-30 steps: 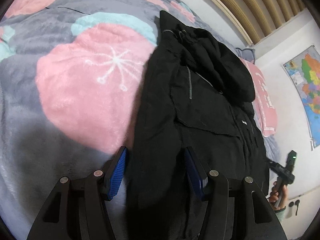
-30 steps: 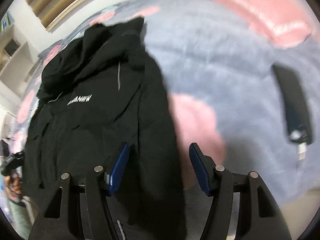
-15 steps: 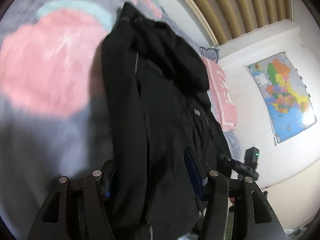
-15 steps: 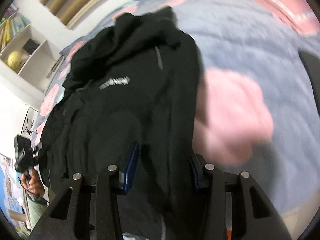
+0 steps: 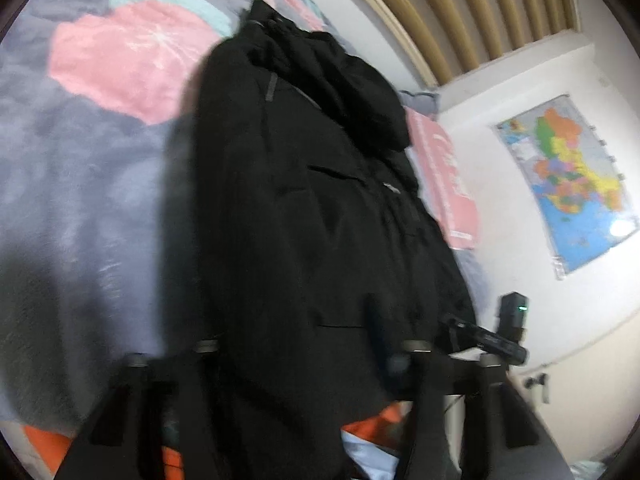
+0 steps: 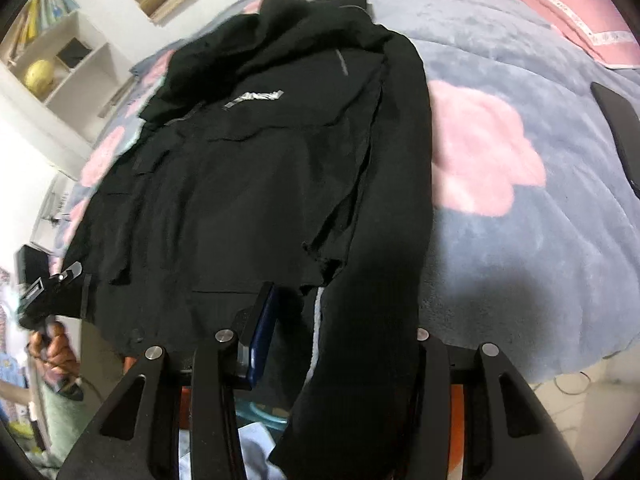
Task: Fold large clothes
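Here the black jacket point(image 6: 256, 184) lies on the bed point(image 6: 520, 248), its hem at the bed's near edge. Both jaws have just been closing: left gripper point(image 5: 296, 344) and right gripper point(image 6: 340, 328) pinch the hem. A thin bite may slip when lifting.

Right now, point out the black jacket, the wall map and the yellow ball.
black jacket point(image 6: 248, 184): right wrist view, chest panel.
wall map point(image 5: 568, 176): left wrist view, its coloured middle.
yellow ball point(image 6: 40, 74): right wrist view, ball's centre, on the shelf.
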Demonstrator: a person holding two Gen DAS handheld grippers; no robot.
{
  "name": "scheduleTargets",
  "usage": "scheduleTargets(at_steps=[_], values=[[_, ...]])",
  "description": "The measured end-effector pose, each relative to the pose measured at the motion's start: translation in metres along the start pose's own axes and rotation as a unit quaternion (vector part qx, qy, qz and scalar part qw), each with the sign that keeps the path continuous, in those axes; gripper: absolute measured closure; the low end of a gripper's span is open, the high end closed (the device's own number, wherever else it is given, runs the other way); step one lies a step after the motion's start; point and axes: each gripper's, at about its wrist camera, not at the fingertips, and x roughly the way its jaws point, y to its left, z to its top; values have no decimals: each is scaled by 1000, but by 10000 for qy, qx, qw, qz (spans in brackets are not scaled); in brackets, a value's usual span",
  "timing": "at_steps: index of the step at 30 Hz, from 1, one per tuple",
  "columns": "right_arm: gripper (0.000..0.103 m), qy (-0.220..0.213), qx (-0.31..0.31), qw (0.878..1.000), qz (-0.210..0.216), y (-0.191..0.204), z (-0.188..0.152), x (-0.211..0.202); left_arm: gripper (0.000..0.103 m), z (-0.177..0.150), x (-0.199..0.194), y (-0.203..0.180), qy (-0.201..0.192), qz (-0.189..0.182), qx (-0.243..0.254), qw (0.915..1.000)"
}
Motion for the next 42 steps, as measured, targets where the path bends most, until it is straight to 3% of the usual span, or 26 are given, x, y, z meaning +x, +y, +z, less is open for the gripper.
scheduleTargets(at_steps=[1,2,3,7,13,17,21,25,28,33,39,42], values=[[70,-75,-60,9999,-55,-1,-2,-8,85,-2,-6,-3,-101,151,100,9998],[79,-205,-93,9997,-20,0,-3,-18,90,-1,-11,-5,-168,153,114,9997],[80,-275,-80,9996,62,-1,-2,-25,92,2,-21,-5,-305,71,109,9995],[83,-650,74,9969,431,-9,12,-59,92,25,-47,-11,-695,-354,102,9969],[83,-1021,110,9914,806,-18,60,-87,92,68,-62,-40,-1094,-670,361,9911],[83,-1204,293,9855,1161,-25,102,-95,92,114,-63,-53,-1257,-737,477,9882],[83,-1436,282,9828,1129,-12,155,-96,91,162,-60,-69,-1440,-643,575,9858],[83,-1756,405,9789,967,-4,211,-91,90,216,-46,-73,-1719,-510,229,9835],[83,-1997,432,9773,565,6,253,-76,87,252,-24,-72,-1939,-185,189,9807],[83,-1934,364,9801,-246,18,310,-13,86,299,40,-66,-1965,736,178,9776],[83,-1110,557,9895,-733,-2,340,106,85,327,142,-8,-1128,1304,-143,9849],[83,-1144,503,9891,-775,-10,333,143,85,326,162,9,-1091,1227,-138,9863]])
